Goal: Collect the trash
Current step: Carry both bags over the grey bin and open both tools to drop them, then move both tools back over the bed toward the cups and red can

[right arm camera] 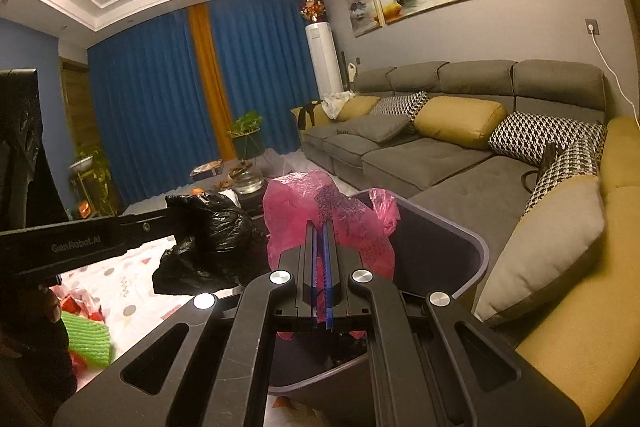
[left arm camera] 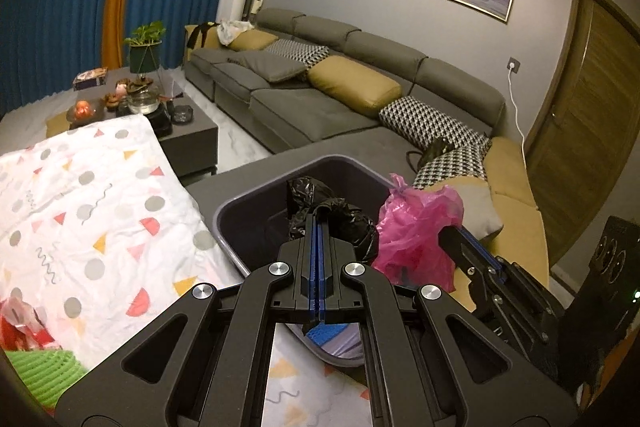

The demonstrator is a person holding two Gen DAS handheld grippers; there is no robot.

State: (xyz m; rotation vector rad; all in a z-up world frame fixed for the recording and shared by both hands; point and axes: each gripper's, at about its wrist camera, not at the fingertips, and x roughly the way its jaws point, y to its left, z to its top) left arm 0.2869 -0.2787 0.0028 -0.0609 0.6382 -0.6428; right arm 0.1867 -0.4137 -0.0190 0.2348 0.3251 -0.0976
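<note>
While my left gripper [left arm camera: 319, 217] hangs over the mouth of the grey bin [left arm camera: 240, 205], its two fingers are pressed together with a fold of the black plastic bag [left arm camera: 352, 227] pinched between them; the rest of that bag bunches around the fingertips above the bin's interior. My right gripper [right arm camera: 320, 227] is likewise closed, its fingers clamped on the pink plastic bag [right arm camera: 296, 203], which billows up and to both sides of the tips. In the left wrist view the pink bag sits at the bin's right rim, just beside the black bag. In the right wrist view the black bag hangs to the left of the pink one, above the patterned white cloth [left arm camera: 80, 195]. The bin stands at the edge of that cloth, next to the grey sofa [left arm camera: 320, 107]. A green ribbed item [right arm camera: 90, 337] and red-and-white wrapping [left arm camera: 24, 323] lie on the cloth, well apart from the bin.
</note>
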